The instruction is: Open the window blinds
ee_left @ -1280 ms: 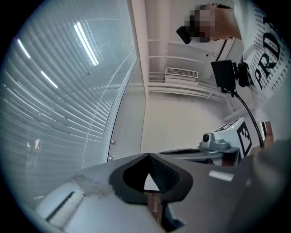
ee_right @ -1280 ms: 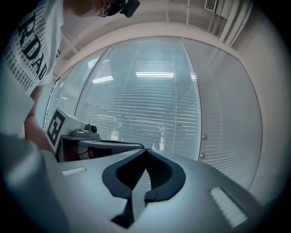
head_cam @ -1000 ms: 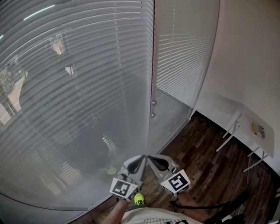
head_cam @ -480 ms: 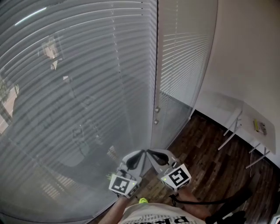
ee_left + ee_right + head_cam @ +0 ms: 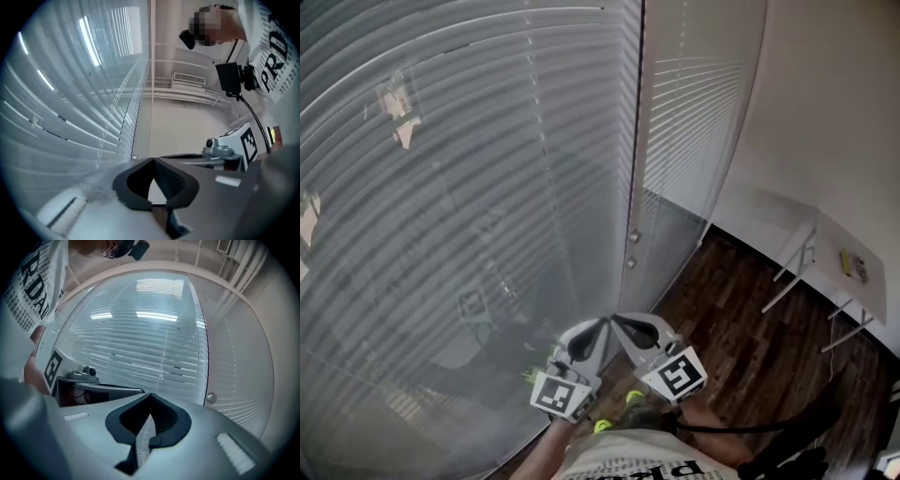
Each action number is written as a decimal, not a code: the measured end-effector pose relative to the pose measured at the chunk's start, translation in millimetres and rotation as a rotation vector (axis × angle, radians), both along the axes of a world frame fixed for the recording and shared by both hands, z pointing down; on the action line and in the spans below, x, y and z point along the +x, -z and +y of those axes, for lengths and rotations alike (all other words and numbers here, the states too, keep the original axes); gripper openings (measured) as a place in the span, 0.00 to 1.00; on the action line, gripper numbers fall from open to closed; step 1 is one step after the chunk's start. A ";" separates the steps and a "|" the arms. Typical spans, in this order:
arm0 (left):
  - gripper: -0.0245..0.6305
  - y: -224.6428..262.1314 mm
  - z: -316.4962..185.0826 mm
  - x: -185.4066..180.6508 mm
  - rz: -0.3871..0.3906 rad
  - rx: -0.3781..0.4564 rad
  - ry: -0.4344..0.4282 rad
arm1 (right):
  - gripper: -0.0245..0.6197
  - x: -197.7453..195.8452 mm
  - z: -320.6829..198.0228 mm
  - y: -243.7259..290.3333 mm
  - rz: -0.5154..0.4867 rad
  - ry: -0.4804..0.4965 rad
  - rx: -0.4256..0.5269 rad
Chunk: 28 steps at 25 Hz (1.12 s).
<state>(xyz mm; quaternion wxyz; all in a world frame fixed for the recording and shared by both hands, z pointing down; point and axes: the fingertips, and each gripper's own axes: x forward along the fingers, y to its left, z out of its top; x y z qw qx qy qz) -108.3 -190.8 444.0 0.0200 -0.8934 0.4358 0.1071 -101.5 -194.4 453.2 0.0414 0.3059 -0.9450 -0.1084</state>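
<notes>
Closed grey slatted blinds [image 5: 441,187] cover the big window on the left, and a narrower set of blinds [image 5: 694,112] hangs to the right of a white frame post bearing two small knobs [image 5: 633,249]. A thin cord [image 5: 551,178] runs down the big blind's slats. My left gripper [image 5: 604,323] and right gripper [image 5: 618,320] sit low in the head view, tips almost touching, a short way from the blinds. Both are shut on nothing. The left gripper view shows the left gripper's [image 5: 152,159] tips meeting, with slats to its left. In its own view the right gripper [image 5: 150,393] faces the blinds [image 5: 140,343].
Dark wooden floor [image 5: 741,328] runs along the window's foot. A white table [image 5: 825,248] with a small yellow item [image 5: 847,264] stands against the plain wall [image 5: 825,112] at right. My yellow-green shoes [image 5: 600,427] and a black cable [image 5: 741,431] lie below the grippers.
Both grippers have sunk a little and shifted sideways together along the window, still shut and tip to tip. The frame post now sits slightly further right in the head view.
</notes>
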 end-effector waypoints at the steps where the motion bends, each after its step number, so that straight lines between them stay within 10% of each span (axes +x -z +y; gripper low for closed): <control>1: 0.03 -2.2 -4.9 0.2 -0.008 0.003 0.003 | 0.05 0.2 -4.9 0.2 0.001 0.002 -0.001; 28: 0.03 2.1 -123.4 44.0 -0.045 0.002 0.231 | 0.18 50.7 -151.9 15.1 0.151 0.059 0.178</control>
